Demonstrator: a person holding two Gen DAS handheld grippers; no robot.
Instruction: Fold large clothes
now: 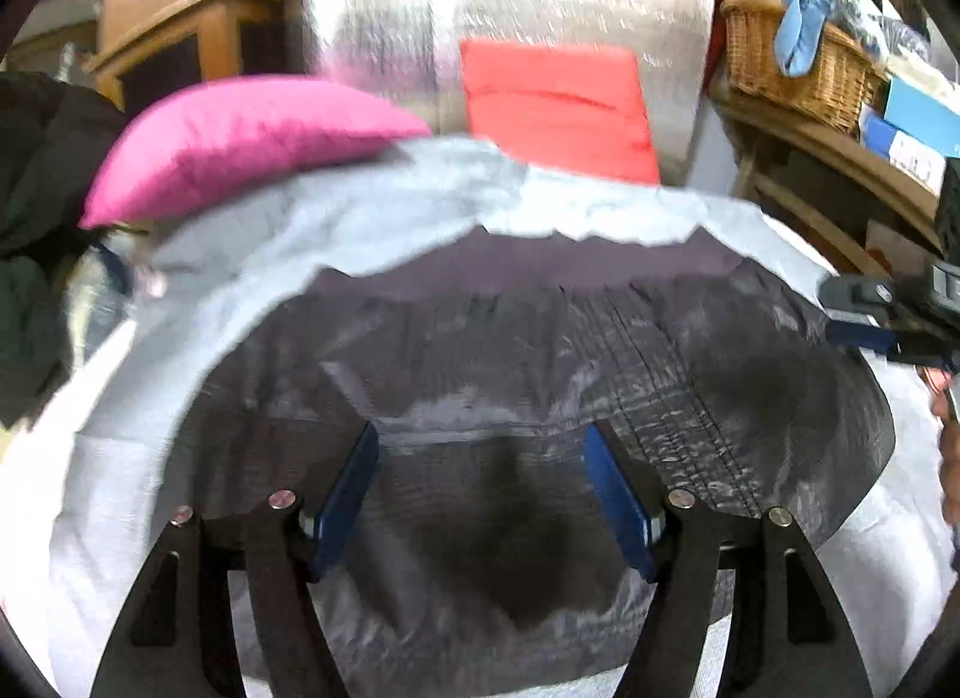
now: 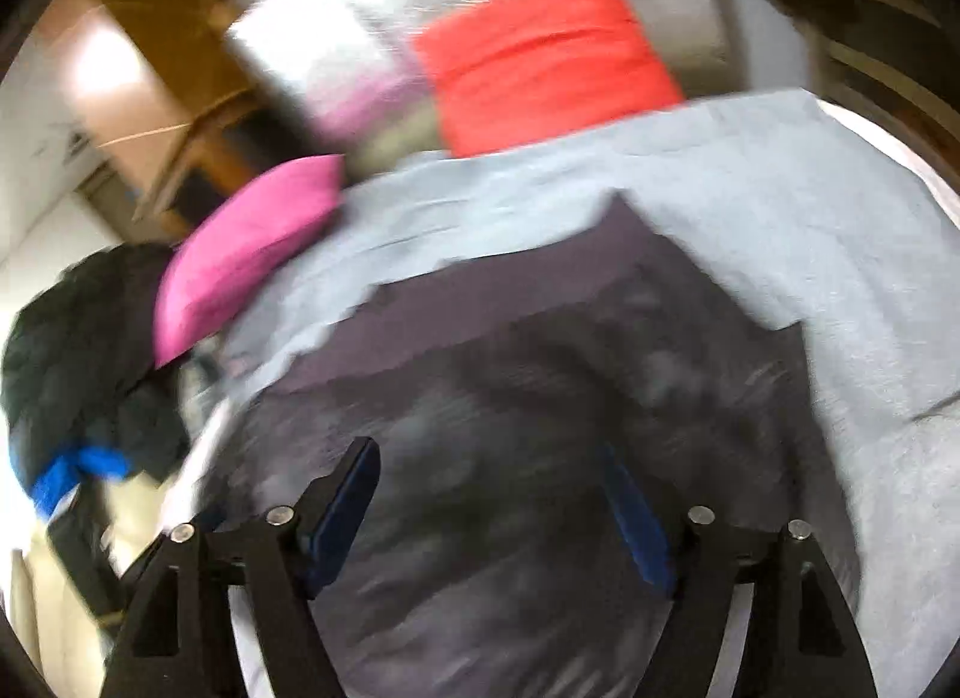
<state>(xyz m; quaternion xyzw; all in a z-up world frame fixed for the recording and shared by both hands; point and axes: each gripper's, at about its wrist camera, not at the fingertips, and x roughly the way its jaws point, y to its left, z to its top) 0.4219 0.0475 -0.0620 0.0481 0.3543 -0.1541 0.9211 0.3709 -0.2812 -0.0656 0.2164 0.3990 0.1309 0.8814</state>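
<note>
A dark grey shiny garment (image 1: 540,362) lies spread on a light blue-grey sheet (image 1: 336,218) on a bed. My left gripper (image 1: 483,446) is open just above the garment, its blue pads wide apart, nothing between them. The right gripper shows at the right edge of the left wrist view (image 1: 888,326), by the garment's right side. In the right wrist view, which is blurred, the right gripper (image 2: 492,464) is open over the same garment (image 2: 540,398), with the sheet (image 2: 750,206) beyond.
A pink pillow (image 1: 240,140) and a red pillow (image 1: 558,104) lie at the bed's head against a silver panel (image 1: 510,8). A dark heap of clothes (image 2: 90,338) lies left of the bed. A wicker basket (image 1: 798,62) stands on a shelf at the right.
</note>
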